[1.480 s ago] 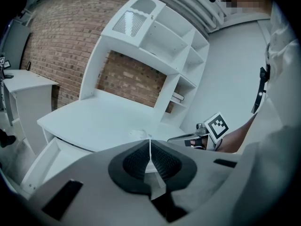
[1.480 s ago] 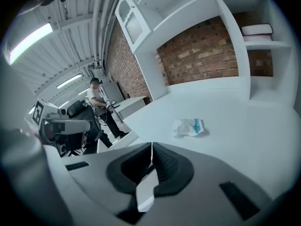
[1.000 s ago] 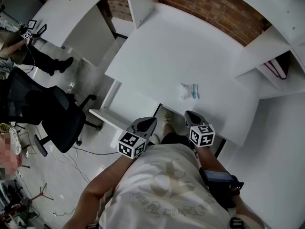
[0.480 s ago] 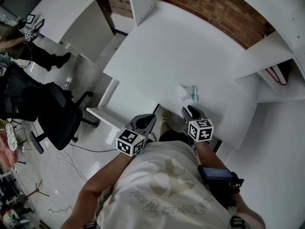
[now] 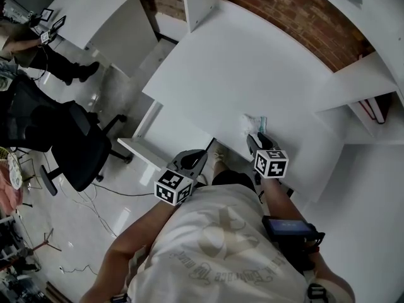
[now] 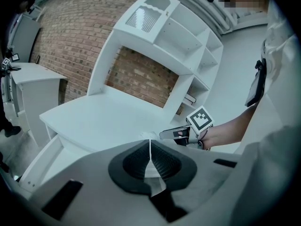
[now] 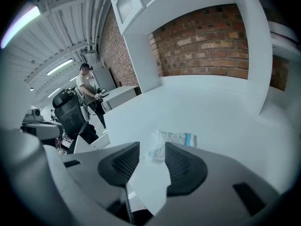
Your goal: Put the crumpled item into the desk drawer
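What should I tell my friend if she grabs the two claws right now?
Left claw: shut and empty, held in front of the desk.
Right claw: its jaws have just been opening, nothing is between them yet, and it is aimed at the crumpled item.
Crumpled item: lying on the desk, just ahead of the right claw.
Drawer: looks pulled out, under the desk's left side.
Done: the approach only.
Left to do: grip the item, carry it to the drawer, drop it in.

Smooth matt desk (image 5: 252, 74), rough brick wall (image 5: 284, 8)
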{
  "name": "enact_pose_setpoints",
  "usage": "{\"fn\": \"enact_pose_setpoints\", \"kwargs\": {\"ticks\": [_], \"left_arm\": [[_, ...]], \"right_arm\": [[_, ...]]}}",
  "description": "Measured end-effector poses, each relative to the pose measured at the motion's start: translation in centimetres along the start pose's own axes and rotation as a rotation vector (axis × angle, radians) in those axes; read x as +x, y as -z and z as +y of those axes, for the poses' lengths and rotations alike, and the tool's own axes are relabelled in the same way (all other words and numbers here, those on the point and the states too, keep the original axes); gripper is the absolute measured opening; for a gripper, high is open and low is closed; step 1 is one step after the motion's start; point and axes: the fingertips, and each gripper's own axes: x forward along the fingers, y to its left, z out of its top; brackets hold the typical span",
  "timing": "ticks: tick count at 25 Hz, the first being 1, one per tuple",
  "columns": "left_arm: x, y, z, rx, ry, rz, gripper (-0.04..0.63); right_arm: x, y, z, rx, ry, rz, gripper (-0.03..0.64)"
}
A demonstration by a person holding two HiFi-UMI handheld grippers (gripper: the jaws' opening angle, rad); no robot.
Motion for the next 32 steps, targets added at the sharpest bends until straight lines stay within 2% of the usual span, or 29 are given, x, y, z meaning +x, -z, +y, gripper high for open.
{"fn": "enact_pose_setpoints", "kwargs": {"ticks": [6, 12, 19, 32], "left_arm": [[0.3, -0.4, 0.4, -0.012, -0.008, -0.003, 0.028], [0.7, -0.7, 1.1, -0.026, -0.024, -0.009, 0.028], [1.1, -1.0, 1.5, -0.037, -0.04, -0.005, 0.026], [0.3, -0.8, 2.1, -0.052, -0.064, -0.001, 0.027]], "right_arm": [[1.0, -1.1, -1.4, 0.014, 0.034, 0.009, 0.178], [1.9, -0.3, -2.6, 0.05, 0.055, 0.04, 0.205], [3.4, -0.2, -3.4, 0.077, 0.05, 0.069, 0.23], [5.1, 1.3, -4.0, 0.071, 0.082, 0.129, 0.245]]}}
